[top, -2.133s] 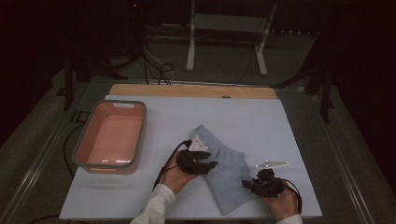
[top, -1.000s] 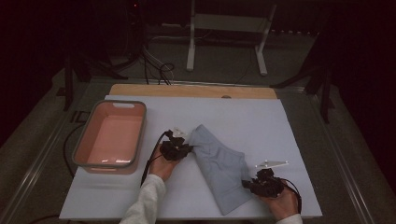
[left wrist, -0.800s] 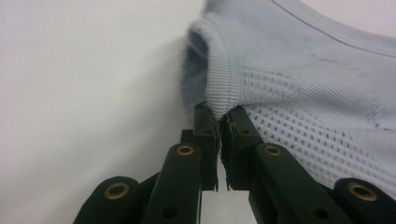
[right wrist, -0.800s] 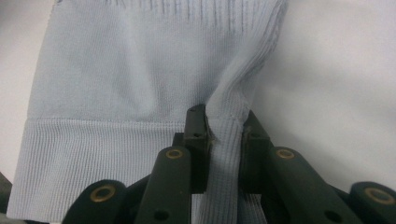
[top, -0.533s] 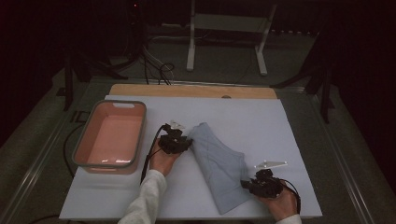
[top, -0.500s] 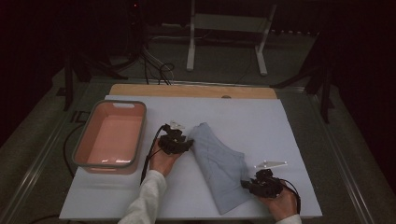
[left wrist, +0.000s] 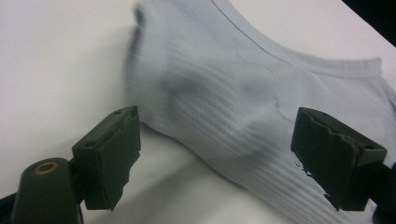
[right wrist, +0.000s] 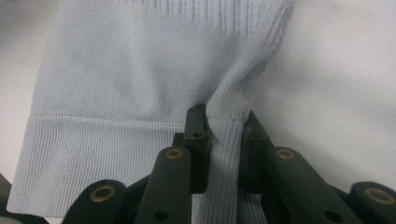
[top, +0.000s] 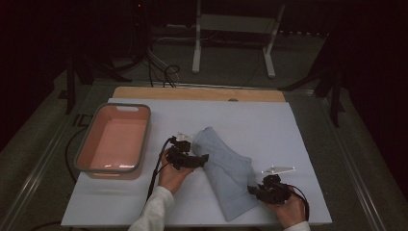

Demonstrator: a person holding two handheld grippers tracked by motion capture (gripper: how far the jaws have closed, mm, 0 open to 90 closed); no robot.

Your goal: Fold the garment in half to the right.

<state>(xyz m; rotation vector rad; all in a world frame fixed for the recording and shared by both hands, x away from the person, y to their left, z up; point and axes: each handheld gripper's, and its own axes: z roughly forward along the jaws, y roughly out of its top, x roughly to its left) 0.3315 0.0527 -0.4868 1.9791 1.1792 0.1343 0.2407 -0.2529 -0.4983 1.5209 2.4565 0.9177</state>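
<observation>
A pale blue ribbed garment [top: 226,168] lies folded on the white worktop [top: 298,125], running from the centre toward five o'clock. At nine o'clock from its upper end, the left tongs [top: 199,159] have just been opening; in the left gripper view their jaws stand spread, with the cloth's edge lying loose on the worktop between them, untouched by the pads. At the garment's lower end, near five o'clock, the right tongs [top: 253,191] are pressed together on a pinched-up fold of its ribbed hem, seen closely in the right gripper view [right wrist: 224,135]. A pink tub [top: 84,154] with a grey rim sits at nine o'clock, well apart from the garment.
</observation>
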